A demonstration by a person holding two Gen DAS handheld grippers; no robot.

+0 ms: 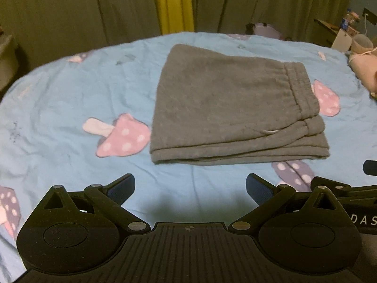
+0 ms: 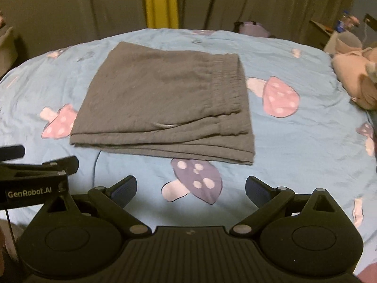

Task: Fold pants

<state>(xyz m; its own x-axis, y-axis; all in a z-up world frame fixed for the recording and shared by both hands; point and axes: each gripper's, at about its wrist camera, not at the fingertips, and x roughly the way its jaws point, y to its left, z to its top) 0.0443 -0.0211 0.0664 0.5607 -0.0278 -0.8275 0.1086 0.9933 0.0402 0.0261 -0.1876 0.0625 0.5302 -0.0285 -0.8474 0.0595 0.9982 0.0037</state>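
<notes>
- Grey pants (image 1: 226, 108) sit centre frame on the blue mushroom-print bed sheet (image 1: 70, 94), folded into a layered rectangle.
- Soft, light, floppy fleece by the look; best pinched at the stacked near edge or the waistband (image 1: 299, 87).
- Left claw (image 1: 190, 189) spread wide, empty.
- Right claw (image 2: 190, 189) likewise, holding nothing.

A blue sheet (image 1: 70, 89) printed with pink and purple mushrooms covers the bed. Behind it hang drab curtains (image 1: 70, 7), with a yellow strip (image 1: 173, 2) between them. At the far right, a pink plush toy (image 2: 353, 75) lies beside cluttered shelves (image 1: 339, 30).
</notes>
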